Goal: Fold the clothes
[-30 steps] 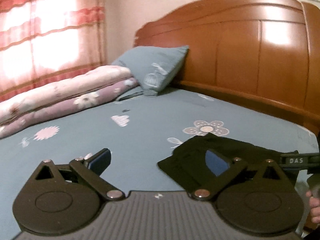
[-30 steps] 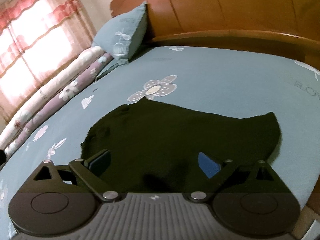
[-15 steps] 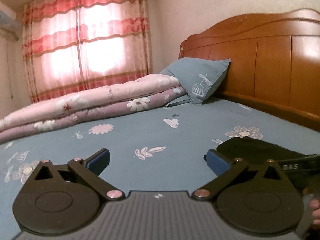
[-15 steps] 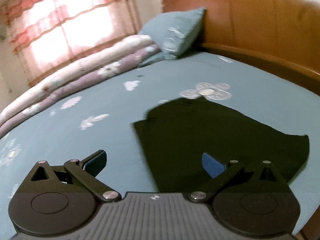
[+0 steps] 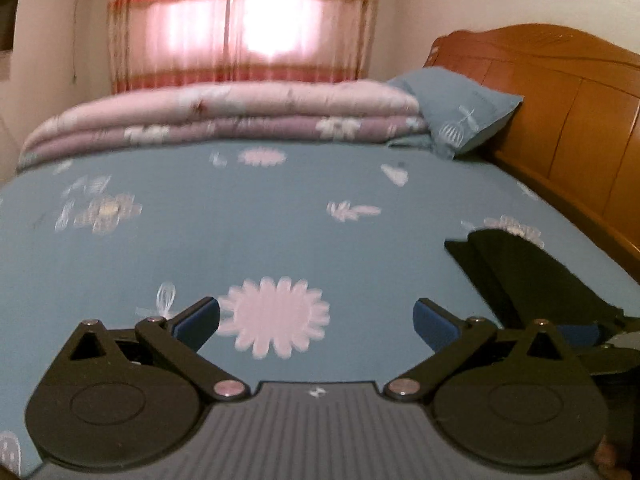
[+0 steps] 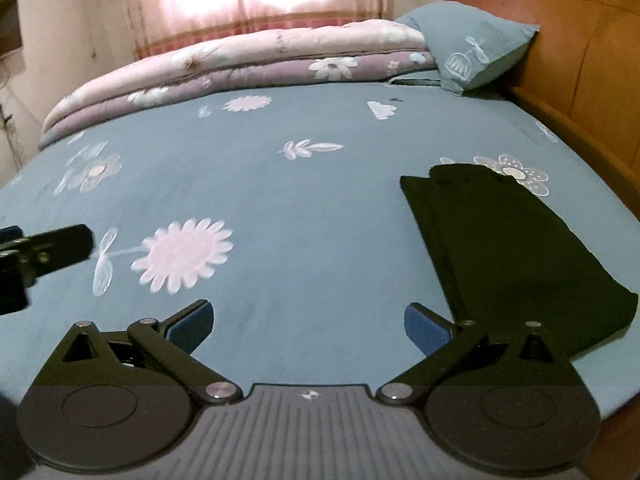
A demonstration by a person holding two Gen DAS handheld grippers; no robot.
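Big blue bed [image 6: 320,208], mostly bare. Black garment [image 6: 516,248] parked flat far right near the headboard [image 6: 592,80], looks folded, probably set aside. Left gripper [image 5: 316,320] and right gripper [image 6: 306,320] both spread wide, holding nothing.

Black left gripper [image 5: 316,322] and right gripper [image 6: 306,320], blue pads [image 6: 424,328].

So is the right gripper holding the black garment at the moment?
No, the right gripper is open over bare sheet, and the folded black garment lies flat beside it.
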